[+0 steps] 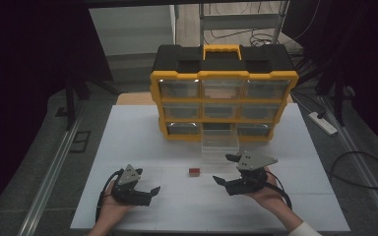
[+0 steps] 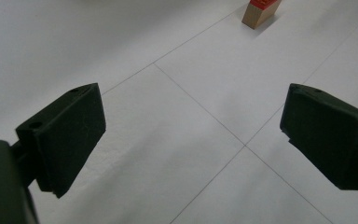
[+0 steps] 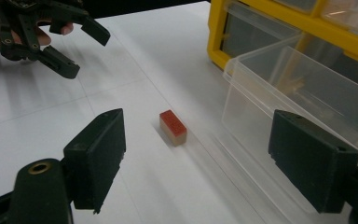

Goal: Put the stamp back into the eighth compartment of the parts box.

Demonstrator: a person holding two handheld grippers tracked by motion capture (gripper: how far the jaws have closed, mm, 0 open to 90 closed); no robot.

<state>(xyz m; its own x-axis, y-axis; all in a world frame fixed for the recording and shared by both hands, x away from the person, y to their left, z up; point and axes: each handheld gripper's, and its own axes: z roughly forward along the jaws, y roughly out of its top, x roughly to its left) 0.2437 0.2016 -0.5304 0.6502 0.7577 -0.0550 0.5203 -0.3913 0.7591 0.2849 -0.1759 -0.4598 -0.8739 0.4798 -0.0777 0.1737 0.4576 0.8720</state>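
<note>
A: Two grippers low over the tabletop (image 1: 128,147), close to its near edge. Left gripper (image 1: 150,192) toward the near left corner, jaws spread wide, nothing between them but bare white surface.

B: Same with the right gripper (image 1: 224,168), toward the near right corner: jaws wide apart, gripping nothing. Tilted inward, facing the left one.

A: Between the two, slightly farther from the near edge: small block (image 1: 194,171), red on top, pale wood on the sides. Lying flat, touched by neither gripper. From the right gripper view, block (image 3: 173,127) ahead of the spread jaws, not between them.

B: From the left gripper view, block (image 2: 260,11) well ahead, at the upper margin.

A: Just past the block, clear drawer (image 1: 220,143) pulled out of the bottom row, middle slot. Close to the block, not touching.

B: Behind that, toward the far edge: yellow and black cabinet (image 1: 224,76), three rows of three drawers, carry handle on top.
</note>
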